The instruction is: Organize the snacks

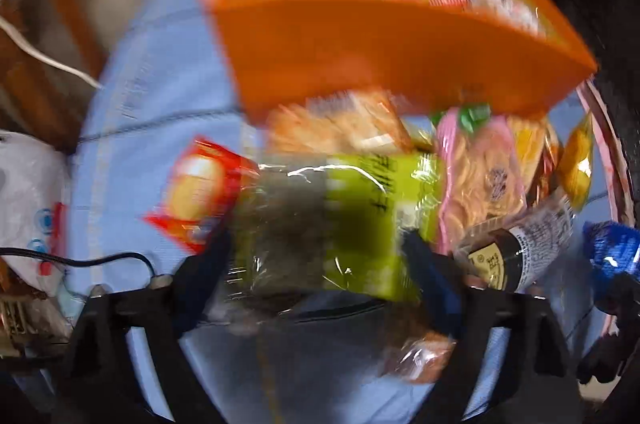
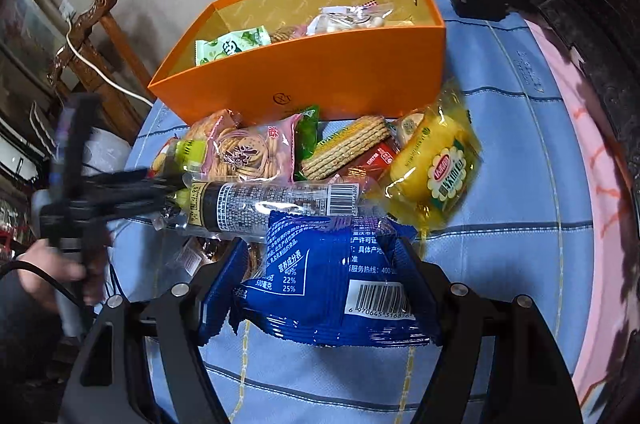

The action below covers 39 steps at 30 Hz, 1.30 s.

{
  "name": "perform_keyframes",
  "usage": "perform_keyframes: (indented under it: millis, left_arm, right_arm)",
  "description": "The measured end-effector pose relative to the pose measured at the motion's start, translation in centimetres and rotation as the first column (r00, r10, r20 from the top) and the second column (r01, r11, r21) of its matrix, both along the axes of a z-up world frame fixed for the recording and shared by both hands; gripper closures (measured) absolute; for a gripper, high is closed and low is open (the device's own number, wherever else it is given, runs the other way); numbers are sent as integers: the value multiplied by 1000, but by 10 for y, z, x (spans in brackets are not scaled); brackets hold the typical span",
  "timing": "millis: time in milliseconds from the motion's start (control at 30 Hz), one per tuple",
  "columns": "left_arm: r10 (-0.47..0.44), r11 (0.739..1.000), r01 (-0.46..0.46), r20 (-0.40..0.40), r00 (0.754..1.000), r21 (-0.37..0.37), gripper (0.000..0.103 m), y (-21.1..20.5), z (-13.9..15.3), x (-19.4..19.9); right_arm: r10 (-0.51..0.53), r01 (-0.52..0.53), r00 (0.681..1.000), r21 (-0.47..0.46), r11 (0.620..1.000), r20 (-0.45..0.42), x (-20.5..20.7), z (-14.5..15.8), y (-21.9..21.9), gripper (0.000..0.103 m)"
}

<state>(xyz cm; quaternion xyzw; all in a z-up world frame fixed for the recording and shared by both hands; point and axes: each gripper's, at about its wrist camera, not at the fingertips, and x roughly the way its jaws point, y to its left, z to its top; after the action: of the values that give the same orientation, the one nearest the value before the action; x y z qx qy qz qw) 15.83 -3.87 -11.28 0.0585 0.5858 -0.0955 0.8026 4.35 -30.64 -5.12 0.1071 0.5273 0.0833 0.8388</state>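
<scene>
The right gripper held the blue packet, the left gripper a green packet; the orange box lay beyond both, toward each frame's top.

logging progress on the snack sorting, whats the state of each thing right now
orange box: open, partly filled
blue packet: gripped by right gripper
green packet: between left gripper fingers, grip unclear
yellow packet: lying on blue cloth
pink cracker packet: in the pile
</scene>
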Motion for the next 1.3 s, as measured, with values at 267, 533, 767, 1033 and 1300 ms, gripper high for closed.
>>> perform_keyframes:
  millis: [267, 533, 767, 1033, 1300]
  left_arm:
    - [-52, 994, 51, -4, 999, -101, 57, 4, 9, 0]
    - [20, 971, -16, 16, 1000, -237, 81, 45, 47, -27]
    - [36, 965, -25, 37, 999, -262, 81, 46, 61, -33]
    - [-10, 951, 68, 190, 982, -303, 81, 31, 133, -20]
    - [30, 949, 71, 313, 949, -307, 80, -3, 179, 56]
  right_arm:
    - [30, -30, 1000, 8, 1000, 9, 5, 2, 14, 28]
    - [67, -66, 996, -9, 998, 65, 16, 23, 27, 28]
    - [72, -72, 994, -3, 997, 83, 17, 33, 29, 28]
    - [81, -75, 976, -36, 996, 200, 33, 71, 25, 28]
    - [56, -33, 936, -72, 997, 347, 111, 112, 22, 27]
